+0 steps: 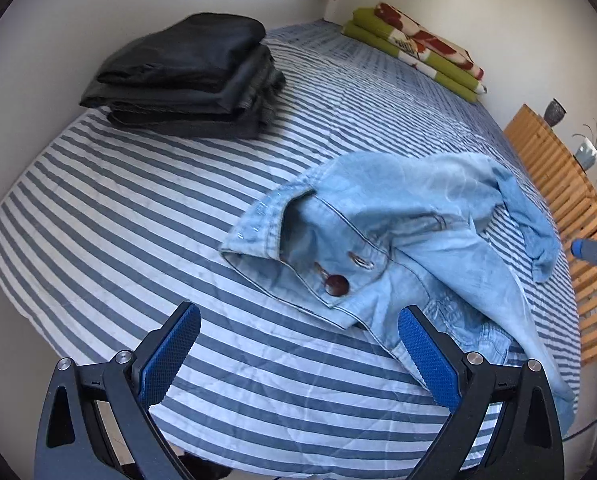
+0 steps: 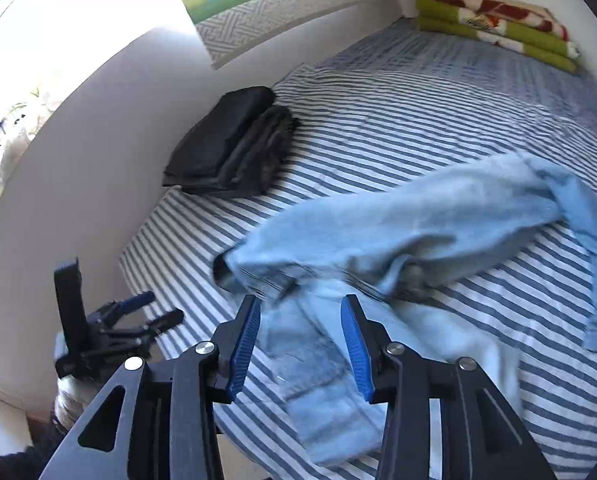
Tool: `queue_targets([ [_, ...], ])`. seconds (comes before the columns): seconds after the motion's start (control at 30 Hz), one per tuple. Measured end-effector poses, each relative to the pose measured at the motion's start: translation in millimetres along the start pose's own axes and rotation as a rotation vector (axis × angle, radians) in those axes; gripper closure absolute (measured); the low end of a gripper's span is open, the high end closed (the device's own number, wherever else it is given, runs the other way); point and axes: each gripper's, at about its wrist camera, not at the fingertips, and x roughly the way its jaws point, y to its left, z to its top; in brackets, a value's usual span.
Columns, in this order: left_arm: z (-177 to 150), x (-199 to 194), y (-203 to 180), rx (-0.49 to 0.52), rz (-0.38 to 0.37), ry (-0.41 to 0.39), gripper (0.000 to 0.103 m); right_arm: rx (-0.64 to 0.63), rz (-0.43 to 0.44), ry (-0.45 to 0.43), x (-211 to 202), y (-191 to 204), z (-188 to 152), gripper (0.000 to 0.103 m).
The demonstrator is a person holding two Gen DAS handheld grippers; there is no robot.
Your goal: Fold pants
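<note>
Light blue denim pants [image 1: 410, 232] lie crumpled on the striped bed, waistband and brown button [image 1: 336, 285] facing the left wrist camera. My left gripper [image 1: 298, 316] hovers open just short of the waistband, nothing between its blue pads. In the right wrist view the pants [image 2: 398, 220] are blurred and sprawl across the bed, one leg hanging over the near edge. My right gripper [image 2: 300, 306] is open above that leg, near the waist. The left gripper [image 2: 138, 316] appears there at the lower left, beside the bed.
A stack of folded dark garments [image 1: 190, 76] sits by the white wall at the far left of the bed [image 1: 118, 220]. A folded green and red blanket [image 1: 418, 48] lies at the far end. A wooden slatted frame [image 1: 570, 200] stands on the right.
</note>
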Motion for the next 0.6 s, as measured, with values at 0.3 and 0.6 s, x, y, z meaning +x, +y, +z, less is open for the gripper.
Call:
queue_targets([
  [0.3,-33.1,63.4,-62.6,0.045,-0.073,0.171,0.003,0.153,-0.207,0.127,-3.7,-96.7,-148.7,0.059],
  [0.6,-56.2,98.0,-124.1,0.079,0.018,0.161,0.063,0.034,-0.443,0.156,33.0,-117.3,-169.9,0.056],
])
